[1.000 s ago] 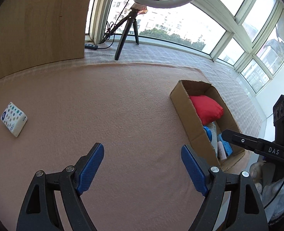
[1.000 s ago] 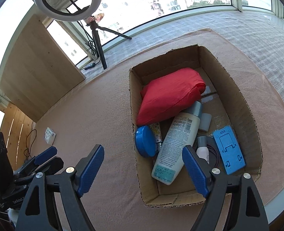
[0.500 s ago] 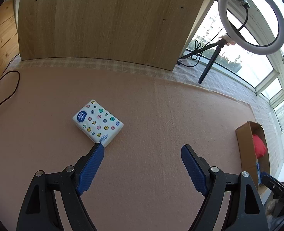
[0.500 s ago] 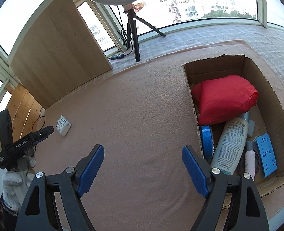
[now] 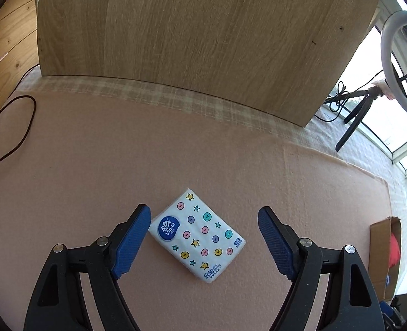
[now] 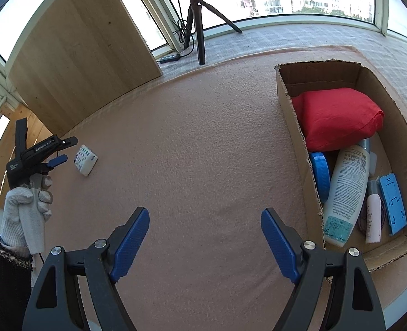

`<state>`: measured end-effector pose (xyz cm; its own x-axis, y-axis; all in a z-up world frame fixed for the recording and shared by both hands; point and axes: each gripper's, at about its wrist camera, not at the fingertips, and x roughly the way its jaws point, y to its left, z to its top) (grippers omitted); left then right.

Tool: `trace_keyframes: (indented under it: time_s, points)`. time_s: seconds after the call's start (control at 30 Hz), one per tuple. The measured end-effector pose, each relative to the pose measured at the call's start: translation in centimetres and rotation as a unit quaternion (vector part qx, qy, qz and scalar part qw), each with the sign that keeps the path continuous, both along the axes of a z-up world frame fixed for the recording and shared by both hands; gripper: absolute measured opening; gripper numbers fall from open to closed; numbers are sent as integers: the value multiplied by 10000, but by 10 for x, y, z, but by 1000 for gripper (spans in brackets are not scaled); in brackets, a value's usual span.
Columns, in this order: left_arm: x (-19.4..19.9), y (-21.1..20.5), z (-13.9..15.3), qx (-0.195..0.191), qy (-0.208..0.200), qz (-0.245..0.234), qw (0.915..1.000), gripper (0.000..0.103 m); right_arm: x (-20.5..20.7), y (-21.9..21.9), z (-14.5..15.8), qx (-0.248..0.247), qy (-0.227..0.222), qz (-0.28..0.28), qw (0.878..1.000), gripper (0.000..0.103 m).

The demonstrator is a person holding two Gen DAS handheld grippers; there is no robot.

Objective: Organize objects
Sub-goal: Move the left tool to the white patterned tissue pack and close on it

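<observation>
The left tongs (image 5: 203,237) hang wide open over the tissue pack (image 5: 196,234), which lies flat on the pink tabletop (image 5: 176,151), well apart from the cardboard box (image 6: 294,127) on the far right. The blue pads straddle the pack without touching it; the jaws have just been closing a little, with the pack between them but not yet pressed. The right tongs (image 6: 205,244) also stand wide, holding nothing, over bare tabletop just beside the box.

The step in hand looks like picking up the pack so it can join the things already in the box (a red pouch (image 6: 338,118), a white bottle (image 6: 344,193), a blue lid (image 6: 320,176), a blue stand (image 6: 394,202)).

To do it well:
1. The pack sits skewed to the line between the pads, so rolling the wrist to meet its 2 long edges squarely should keep it from twisting out.
2. Lower until the pads reach down the pack's sides, near the tabletop, before closing.
3. Squeeze gently: soft tissue will give, and a hard pinch would only buckle it.
4. Lift straight, then carry it across.

The free room in the box is hard to judge from here.
</observation>
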<state>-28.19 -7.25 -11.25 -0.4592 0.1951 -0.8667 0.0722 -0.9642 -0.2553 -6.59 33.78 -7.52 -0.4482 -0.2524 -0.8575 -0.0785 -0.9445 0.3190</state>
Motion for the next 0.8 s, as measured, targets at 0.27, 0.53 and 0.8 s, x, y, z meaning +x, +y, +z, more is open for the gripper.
trace_keyframes:
  time_s: [0.27, 0.53, 0.8]
  points:
    - [-17, -4, -17, -185, -179, 28, 9997, 80, 5, 12, -5, 2, -107, -185, 9998, 80]
    - [-9, 10, -33, -140, -285, -268, 9991, 47, 5, 13, -3, -1, -124, -245, 9996, 80]
    - [20, 60, -37, -211, -166, -950, 9951, 45, 0, 2, 0, -29, -97, -111, 9999, 80]
